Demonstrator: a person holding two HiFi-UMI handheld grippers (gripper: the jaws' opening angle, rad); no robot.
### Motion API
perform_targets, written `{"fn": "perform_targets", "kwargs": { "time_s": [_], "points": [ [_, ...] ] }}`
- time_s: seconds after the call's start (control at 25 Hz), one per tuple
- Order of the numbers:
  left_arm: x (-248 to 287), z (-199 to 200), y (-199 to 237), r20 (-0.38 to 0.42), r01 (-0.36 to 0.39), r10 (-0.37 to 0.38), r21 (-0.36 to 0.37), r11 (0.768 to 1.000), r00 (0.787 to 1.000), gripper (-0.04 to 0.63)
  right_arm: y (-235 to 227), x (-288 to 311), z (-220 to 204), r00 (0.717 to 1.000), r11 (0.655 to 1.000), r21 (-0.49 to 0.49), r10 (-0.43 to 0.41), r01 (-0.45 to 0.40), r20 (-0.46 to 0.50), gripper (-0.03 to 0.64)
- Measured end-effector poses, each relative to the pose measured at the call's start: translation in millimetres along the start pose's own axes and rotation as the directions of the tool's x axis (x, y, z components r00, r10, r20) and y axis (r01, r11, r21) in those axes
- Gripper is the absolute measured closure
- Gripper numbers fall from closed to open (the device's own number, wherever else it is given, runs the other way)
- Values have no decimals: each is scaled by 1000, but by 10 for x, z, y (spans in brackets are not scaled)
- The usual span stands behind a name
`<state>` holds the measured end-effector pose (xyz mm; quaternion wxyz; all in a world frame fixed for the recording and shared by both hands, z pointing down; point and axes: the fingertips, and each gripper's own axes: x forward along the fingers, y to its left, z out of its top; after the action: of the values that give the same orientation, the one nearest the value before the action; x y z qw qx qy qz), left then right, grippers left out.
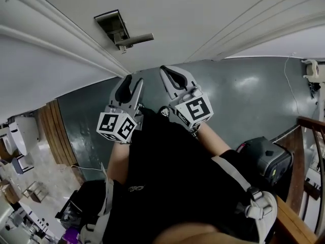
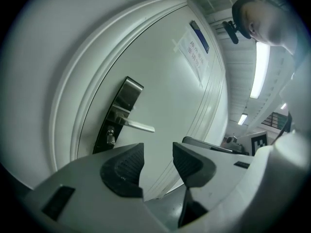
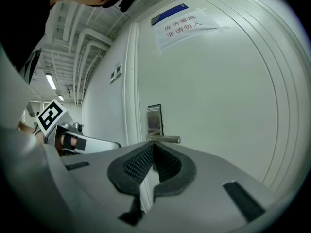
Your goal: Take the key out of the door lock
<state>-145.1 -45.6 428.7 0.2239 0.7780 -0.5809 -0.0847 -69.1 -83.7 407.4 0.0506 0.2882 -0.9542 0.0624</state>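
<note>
While the key [image 2: 111, 137] sits in the lower part of the dark lock plate [image 2: 119, 113], just under the lever handle [image 2: 139, 126], it shows only as a small metallic stub in the left gripper view. The right gripper's own closed pads hide it in the right gripper view, and it cannot be made out from the head view. Both tools hang short of the white door [image 2: 170, 96], well apart from the lock. The left gripper [image 2: 158, 160] has its jaws parted with nothing between them, and the right gripper [image 3: 153, 154] has its pads pressed together on nothing. A paper notice [image 3: 187, 23] taped high on the door carries a blue strip and red Chinese print that appears to read 库房重地 非请勿入. Curved mouldings frame the panel, and grey floor [image 1: 244, 95] lies open below.
</note>
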Motion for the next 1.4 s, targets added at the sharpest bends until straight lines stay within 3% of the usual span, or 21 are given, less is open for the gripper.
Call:
{"fn": "perform_targets", "kwargs": {
  "time_s": [0.12,0.2,0.32,0.4,0.68,1.08,1.4],
  "points": [
    [-33,-98,15,11,-18,18,-56,998,1000,405,4,-13,-72,1000,1000,8,12,-12,2,609],
    [-82,-128,110,39,-34,40,-145,989,998,405,70,-44,-102,1000,1000,19,22,-22,4,609],
    [-54,-72,325,111,-22,59,-307,952,992,407,127,-15,-146,999,999,35,39,-39,4,609],
    [-2,-34,481,139,-22,76,-356,934,987,407,153,46,-179,999,998,41,47,-47,2,609],
    [214,-108,879,162,-17,92,-413,910,983,407,184,331,-175,999,999,18,50,-49,-17,609],
    [462,-201,1203,161,10,86,-521,854,983,408,73,704,-76,998,999,7,48,-48,-30,609],
    [696,-170,1346,141,34,52,-549,835,989,421,-65,879,-21,1000,1000,24,19,-18,-17,609]
  ]
}}
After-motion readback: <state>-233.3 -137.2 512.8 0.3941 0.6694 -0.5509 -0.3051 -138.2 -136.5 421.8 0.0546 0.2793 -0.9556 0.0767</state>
